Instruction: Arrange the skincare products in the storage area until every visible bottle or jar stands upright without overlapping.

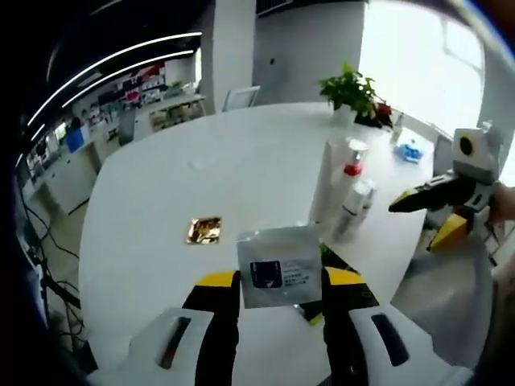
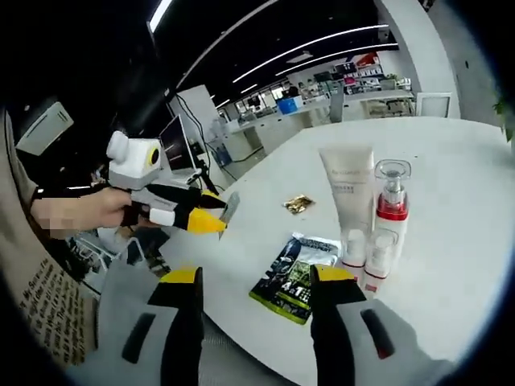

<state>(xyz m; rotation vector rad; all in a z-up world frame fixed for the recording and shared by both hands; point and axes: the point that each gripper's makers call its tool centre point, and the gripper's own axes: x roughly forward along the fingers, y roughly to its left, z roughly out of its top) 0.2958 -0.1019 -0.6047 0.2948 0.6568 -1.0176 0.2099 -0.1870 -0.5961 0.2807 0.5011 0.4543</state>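
My left gripper (image 1: 281,279) is shut on a silver sachet (image 1: 280,265) with a blue label, held above the white round table (image 1: 201,169). In the right gripper view that left gripper (image 2: 211,219) comes in from the left, the sachet (image 2: 230,206) showing edge-on. My right gripper (image 2: 256,277) is open, nothing between its jaws, and hovers over the table edge near a dark green sachet (image 2: 294,277) lying flat. Upright behind it stand a white tube (image 2: 348,197), a bottle with a red collar (image 2: 392,205) and two small white bottles (image 2: 366,251). A gold sachet (image 2: 298,203) lies further back.
A potted plant (image 1: 352,88) and a small blue item (image 1: 410,151) sit at the table's far side, with a chair (image 1: 241,96) beyond. A person's hand (image 2: 76,211) holds the left gripper. Wide bare tabletop lies left of the gold sachet (image 1: 204,230).
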